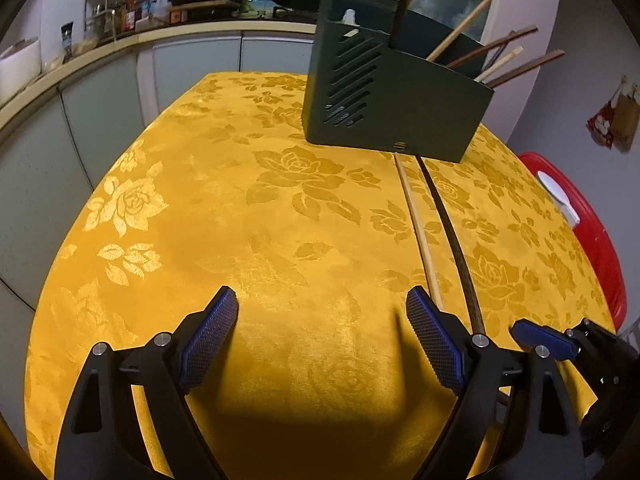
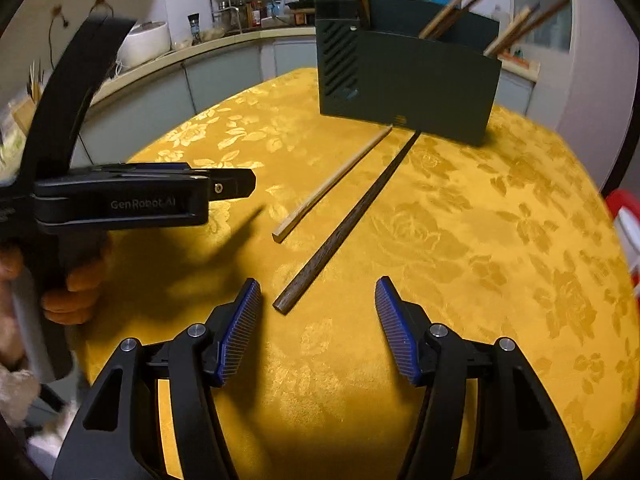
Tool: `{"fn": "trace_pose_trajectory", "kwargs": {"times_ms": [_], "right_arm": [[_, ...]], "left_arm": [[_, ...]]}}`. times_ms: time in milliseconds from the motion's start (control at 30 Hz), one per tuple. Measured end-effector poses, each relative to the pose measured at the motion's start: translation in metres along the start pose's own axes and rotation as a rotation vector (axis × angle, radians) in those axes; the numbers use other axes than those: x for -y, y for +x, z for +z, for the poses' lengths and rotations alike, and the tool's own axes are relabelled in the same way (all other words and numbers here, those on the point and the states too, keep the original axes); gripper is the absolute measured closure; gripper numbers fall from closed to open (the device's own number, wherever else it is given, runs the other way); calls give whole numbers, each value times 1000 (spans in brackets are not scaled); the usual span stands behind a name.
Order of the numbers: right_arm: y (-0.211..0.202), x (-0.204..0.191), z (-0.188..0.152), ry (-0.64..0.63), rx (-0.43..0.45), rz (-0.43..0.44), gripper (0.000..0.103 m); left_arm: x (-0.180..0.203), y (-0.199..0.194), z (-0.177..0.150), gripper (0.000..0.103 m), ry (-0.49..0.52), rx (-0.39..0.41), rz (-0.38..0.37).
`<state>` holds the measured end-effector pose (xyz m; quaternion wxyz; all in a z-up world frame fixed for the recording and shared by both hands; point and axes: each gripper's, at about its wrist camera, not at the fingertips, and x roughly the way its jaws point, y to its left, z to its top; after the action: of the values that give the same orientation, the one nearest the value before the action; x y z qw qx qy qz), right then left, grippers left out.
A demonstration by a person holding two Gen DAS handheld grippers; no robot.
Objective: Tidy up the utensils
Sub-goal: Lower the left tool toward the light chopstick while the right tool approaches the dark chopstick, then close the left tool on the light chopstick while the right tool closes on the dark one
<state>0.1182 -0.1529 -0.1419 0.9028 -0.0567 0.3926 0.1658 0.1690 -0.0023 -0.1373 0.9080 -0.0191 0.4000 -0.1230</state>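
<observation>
Two chopsticks lie side by side on the yellow floral tablecloth (image 2: pixel 460 240): a light wooden chopstick (image 2: pixel 332 184) (image 1: pixel 418 228) and a dark brown chopstick (image 2: pixel 348 224) (image 1: pixel 450 232). Their far tips reach a dark green utensil holder (image 2: pixel 412 80) (image 1: pixel 396 96) that holds several chopsticks. My right gripper (image 2: pixel 318 304) is open and empty, just short of the dark chopstick's near end. My left gripper (image 1: pixel 322 312) is open and empty, left of both chopsticks. The left gripper also shows in the right wrist view (image 2: pixel 240 184); the right gripper's finger shows in the left wrist view (image 1: pixel 536 336).
A kitchen counter (image 1: pixel 120 46) with pots, bottles and a rack runs behind the table. A red object (image 1: pixel 592 240) sits past the table's right edge. A white rice cooker (image 2: pixel 146 44) stands on the counter.
</observation>
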Motion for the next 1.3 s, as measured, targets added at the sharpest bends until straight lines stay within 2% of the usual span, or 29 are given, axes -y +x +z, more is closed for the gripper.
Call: {"fn": "trace_pose_trajectory", "kwargs": {"times_ms": [100,133,267,467,567,700,800,867,933,1033,1100,1200,1300], "right_arm": [[0,10,1,29,-6,-11,61],[0,14,1,35,-8,-21,69],[-1,37,0,96,-12,-66,72],[-6,70,-7,176,-16,-132,75],[-8,76,-10,187,-7,-135,75],[-8,75,-11,183,-2,-137,75],[-7,73,-11,185,-2,-139,75],[-7,75,-11,184,-2,-138,75],[-8,75,-11,187,-1,-140,75],[-8,75,-11,188,2,-141,76],[-8,76,-11,187,3,-139,82],[-8,74,-11,184,5,-136,89],[-8,73,-11,184,4,-134,94]], "left_arm": [[5,-3,-1,19,29,19,16],[5,-4,-2,19,34,23,18],[11,-8,-3,19,66,48,27],[35,-12,-9,20,127,57,-15],[48,-13,-13,35,174,69,-19],[60,-7,-16,53,210,46,-23],[68,-1,-16,63,238,25,-3],[72,6,-16,67,253,-7,14],[75,8,-14,70,255,-4,25],[80,9,-15,81,253,-4,16],[85,8,-18,92,280,3,20],[91,6,-22,96,312,12,36],[87,4,-22,97,296,8,29]]}}
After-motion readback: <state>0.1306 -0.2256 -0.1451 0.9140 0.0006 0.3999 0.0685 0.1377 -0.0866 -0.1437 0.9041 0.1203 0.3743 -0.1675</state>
